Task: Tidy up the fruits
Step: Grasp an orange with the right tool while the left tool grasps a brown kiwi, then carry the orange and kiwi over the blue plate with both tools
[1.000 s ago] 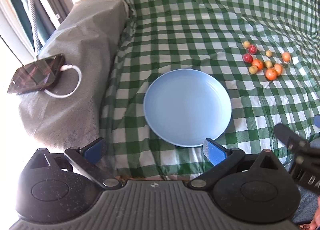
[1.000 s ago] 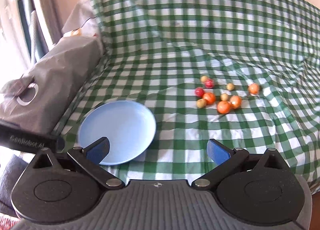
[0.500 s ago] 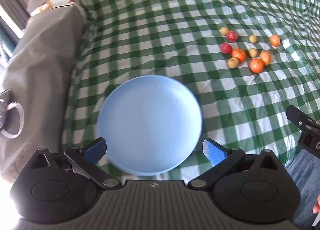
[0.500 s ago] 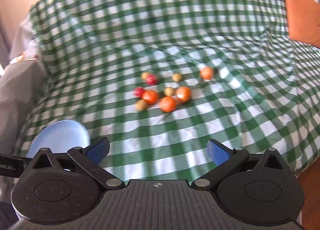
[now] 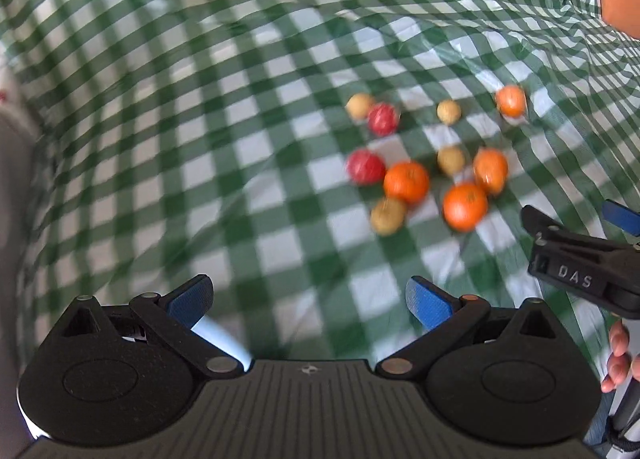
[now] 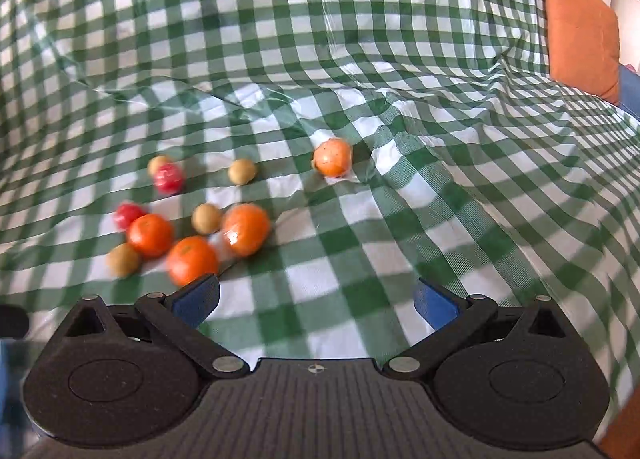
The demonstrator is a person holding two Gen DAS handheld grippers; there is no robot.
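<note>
Several small fruits lie in a loose cluster on the green checked cloth: orange ones, red ones and tan ones. One orange fruit sits apart at the back right. My left gripper is open and empty, short of the cluster. My right gripper is open and empty too, with the nearest orange fruit just ahead of its left finger. Only a sliver of the blue plate shows behind the left gripper's left finger.
The right gripper's body enters the left wrist view at the right edge, with a hand below it. An orange cushion stands at the far right. The cloth is wrinkled and rises at the back.
Both grippers have swung right and forward toward the fruit cluster. The blue plate has dropped almost out of the left view and left the right view. Both stay open.
</note>
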